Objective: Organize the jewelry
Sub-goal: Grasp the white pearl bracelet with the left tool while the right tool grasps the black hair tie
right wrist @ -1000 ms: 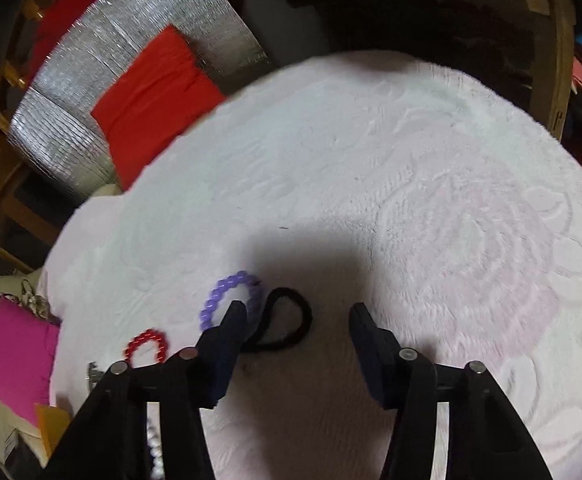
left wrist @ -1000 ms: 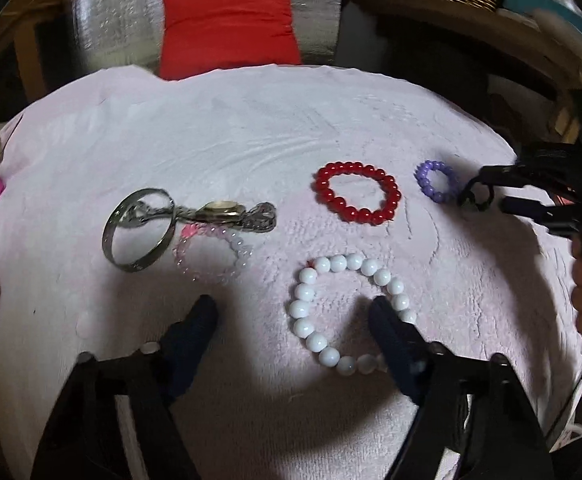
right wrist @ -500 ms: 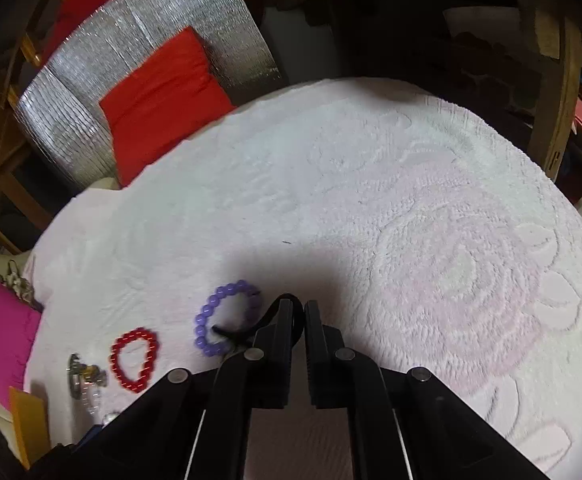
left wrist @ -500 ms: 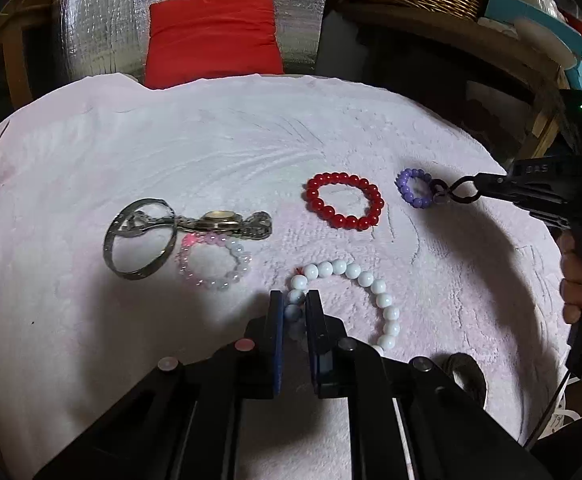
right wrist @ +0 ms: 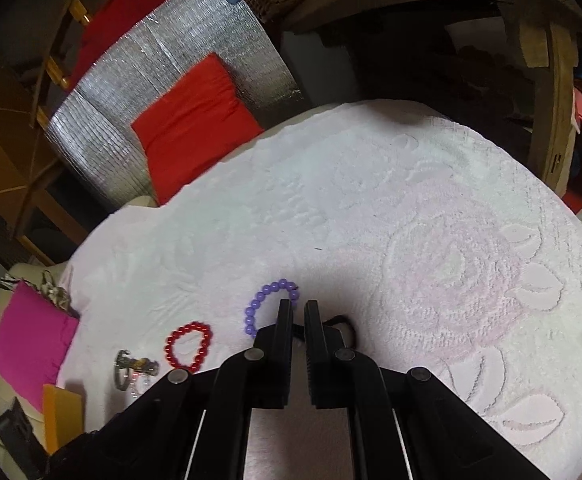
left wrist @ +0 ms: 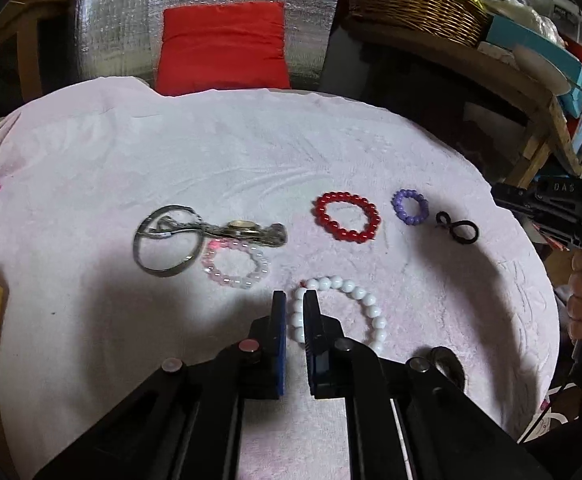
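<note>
Left wrist view: the left gripper [left wrist: 295, 304] has just been closing and now clamps the left arc of the white bead bracelet [left wrist: 365, 304], beads visible between its pads. The rest of the loop trails to the right over the pink cloth [left wrist: 251, 140]. The right gripper [right wrist: 299, 308] has also just been closing and is clenched, apparently on nothing. The black hair tie [left wrist: 458, 231] lies twisted on the cloth, now pulled clear of the purple bracelet [left wrist: 409, 208] and apart from the right gripper's tip. That pickup probably needs repeating.
</note>
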A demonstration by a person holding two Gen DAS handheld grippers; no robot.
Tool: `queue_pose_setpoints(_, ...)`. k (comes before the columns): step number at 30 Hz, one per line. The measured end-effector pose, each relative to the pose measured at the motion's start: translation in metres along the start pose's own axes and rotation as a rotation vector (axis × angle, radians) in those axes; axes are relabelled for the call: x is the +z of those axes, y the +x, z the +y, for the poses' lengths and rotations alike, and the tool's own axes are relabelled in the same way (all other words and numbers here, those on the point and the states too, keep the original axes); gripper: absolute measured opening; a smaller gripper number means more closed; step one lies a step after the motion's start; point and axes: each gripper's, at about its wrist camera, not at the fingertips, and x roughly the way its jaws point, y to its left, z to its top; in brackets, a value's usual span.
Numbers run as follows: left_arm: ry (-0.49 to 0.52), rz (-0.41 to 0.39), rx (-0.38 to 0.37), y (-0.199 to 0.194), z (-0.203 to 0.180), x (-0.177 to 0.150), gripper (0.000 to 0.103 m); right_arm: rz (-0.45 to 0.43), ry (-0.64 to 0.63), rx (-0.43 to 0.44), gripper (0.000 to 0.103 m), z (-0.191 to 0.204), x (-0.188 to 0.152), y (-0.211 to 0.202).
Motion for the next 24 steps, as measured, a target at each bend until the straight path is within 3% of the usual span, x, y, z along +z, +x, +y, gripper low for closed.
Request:
queue_pose_setpoints(1,-0.003,0.006,-0.006,0.002,-0.002,-0.001,0.009,0.001,-0.001,0.003,0.006,0.001,-0.001,-0.001)
queue_pose_setpoints(2,-0.004,0.015,-0.003,0.004,-0.003,-0.001,0.018,0.003,-0.003,0.004,0.006,0.001,-0.001,-0.001)
queue_pose_setpoints(3,-0.005,0.027,0.001,0.007,-0.004,-0.001,0.041,0.006,-0.004,0.002,0.007,0.001,-0.002,0.0)
queue_pose_setpoints(5,-0.02,0.033,0.016,0.011,-0.006,-0.003,0.075,0.017,0.003,-0.012,0.007,-0.001,-0.002,0.003)
queue_pose_setpoints(6,-0.027,0.025,0.025,0.011,-0.007,-0.004,0.077,0.029,0.02,-0.019,0.007,-0.004,-0.002,0.005)
queue_pose_setpoints(8,-0.026,0.041,0.02,0.016,-0.009,-0.005,0.077,0.06,0.051,-0.021,0.013,-0.011,-0.001,0.01)
queue_pose_setpoints(9,-0.026,0.046,0.021,0.018,-0.009,-0.006,0.077,0.071,0.072,-0.018,0.031,-0.016,-0.001,0.013)
queue_pose_setpoints(10,-0.027,0.048,0.029,0.021,-0.01,-0.007,0.077,0.073,0.087,-0.019,0.059,-0.02,-0.001,0.015)
queue_pose_setpoints(11,-0.024,0.052,0.034,0.025,-0.011,-0.008,0.077,0.063,0.109,-0.018,0.07,-0.024,-0.001,0.016)
queue_pose_setpoints(12,-0.014,0.057,0.036,0.028,-0.012,-0.01,0.077,0.042,0.12,-0.013,0.072,-0.027,-0.001,0.016)
queue_pose_setpoints(13,-0.004,0.052,0.043,0.029,-0.013,-0.011,0.076,0.033,0.111,-0.015,0.072,-0.027,0.0,0.018)
queue_pose_setpoints(15,0.044,0.036,0.061,0.031,-0.02,-0.011,0.054,0.046,0.071,-0.043,0.069,-0.024,0.001,0.03)
queue_pose_setpoints(16,0.064,0.032,0.057,0.031,-0.023,-0.01,0.049,0.064,0.06,-0.052,0.062,-0.023,0.0,0.036)
queue_pose_setpoints(18,0.091,0.027,0.043,0.031,-0.026,-0.01,0.03,0.119,0.013,-0.108,0.051,-0.019,-0.003,0.058)
queue_pose_setpoints(20,0.098,0.03,0.026,0.03,-0.025,-0.008,0.014,0.141,-0.07,-0.173,0.033,-0.011,-0.009,0.072)
queue_pose_setpoints(22,0.078,0.04,-0.009,0.029,-0.02,-0.007,0.01,0.126,-0.153,-0.228,0.013,-0.001,-0.012,0.073)
queue_pose_setpoints(24,0.063,0.042,-0.023,0.027,-0.015,-0.004,0.01,0.125,-0.158,-0.207,0.007,0.005,-0.012,0.067)
